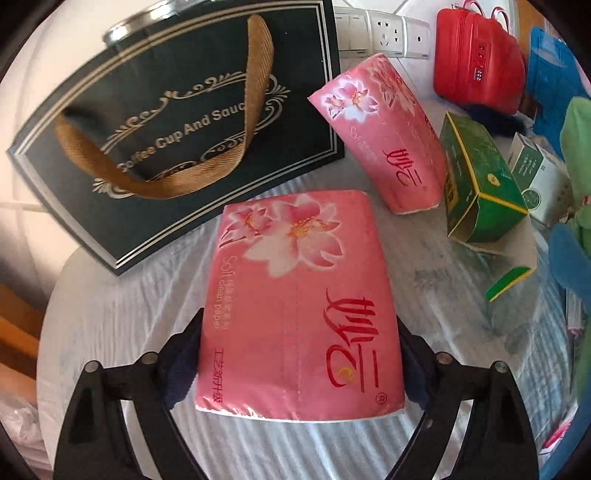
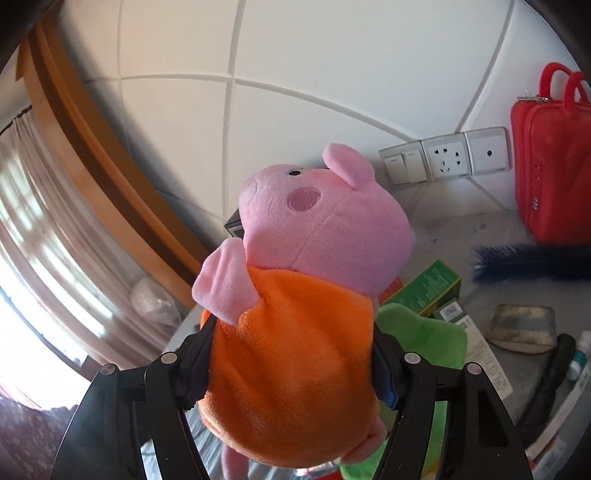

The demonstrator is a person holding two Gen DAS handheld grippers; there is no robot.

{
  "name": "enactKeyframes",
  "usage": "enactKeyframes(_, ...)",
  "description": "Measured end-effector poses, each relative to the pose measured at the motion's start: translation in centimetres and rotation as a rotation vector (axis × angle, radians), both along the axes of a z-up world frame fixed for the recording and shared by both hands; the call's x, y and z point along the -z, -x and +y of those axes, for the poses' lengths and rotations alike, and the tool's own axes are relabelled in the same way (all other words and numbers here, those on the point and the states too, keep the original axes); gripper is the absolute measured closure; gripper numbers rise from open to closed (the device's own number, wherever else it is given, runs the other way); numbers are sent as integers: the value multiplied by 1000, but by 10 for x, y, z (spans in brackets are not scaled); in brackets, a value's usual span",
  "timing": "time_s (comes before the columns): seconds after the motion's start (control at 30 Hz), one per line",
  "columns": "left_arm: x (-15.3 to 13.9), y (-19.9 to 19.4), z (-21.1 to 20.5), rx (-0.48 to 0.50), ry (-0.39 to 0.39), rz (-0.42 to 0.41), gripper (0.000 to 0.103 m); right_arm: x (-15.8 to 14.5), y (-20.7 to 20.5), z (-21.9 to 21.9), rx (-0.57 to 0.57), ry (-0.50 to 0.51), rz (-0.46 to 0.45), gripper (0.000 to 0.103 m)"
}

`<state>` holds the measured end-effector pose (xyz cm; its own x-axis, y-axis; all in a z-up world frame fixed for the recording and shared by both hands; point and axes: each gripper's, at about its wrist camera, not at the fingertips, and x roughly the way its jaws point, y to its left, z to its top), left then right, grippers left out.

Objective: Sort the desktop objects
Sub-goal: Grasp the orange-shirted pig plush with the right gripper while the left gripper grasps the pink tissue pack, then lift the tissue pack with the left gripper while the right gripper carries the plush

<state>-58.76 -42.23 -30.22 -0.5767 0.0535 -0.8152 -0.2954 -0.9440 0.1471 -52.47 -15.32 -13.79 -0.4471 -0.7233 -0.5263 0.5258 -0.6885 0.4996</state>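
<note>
Left claw clamps tissue pack lengthwise ahead; right claw grips seemingly upright pig plush.

Ribbon handle covers the gift box lettering's end; pig plush hides the table behind.

A white tiled wall stands behind the table, carrying a plate of switches and sockets, which also shows in the left view. A wooden frame runs down the left side, with a sheer curtain beside it and bright daylight coming through. A crumpled clear plastic bag lies at the foot of the frame. The table wears a pale, wrinkled cloth.
</note>
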Motion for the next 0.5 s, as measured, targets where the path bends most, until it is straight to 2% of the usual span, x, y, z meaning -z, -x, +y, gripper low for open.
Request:
enactKeyframes(0.1,-7,-21,-3,-41,15,17,17,-4,-2,-1,1,11,3,34)
enactKeyframes(0.2,-29,-53,-5,-76,20,64,18,-18,-11,-2,-4,14,36,35)
enactKeyframes(0.37,-94,-131,-2,-97,67,179,18,-41,-33,5,0,18,68,41)
enactKeyframes(0.43,-126,-169,4,-97,54,232,18,-46,-47,12,9,-5,77,42)
enactKeyframes(0.5,-147,-192,0,-107,49,265,18,-46,-62,20,19,-33,73,44)
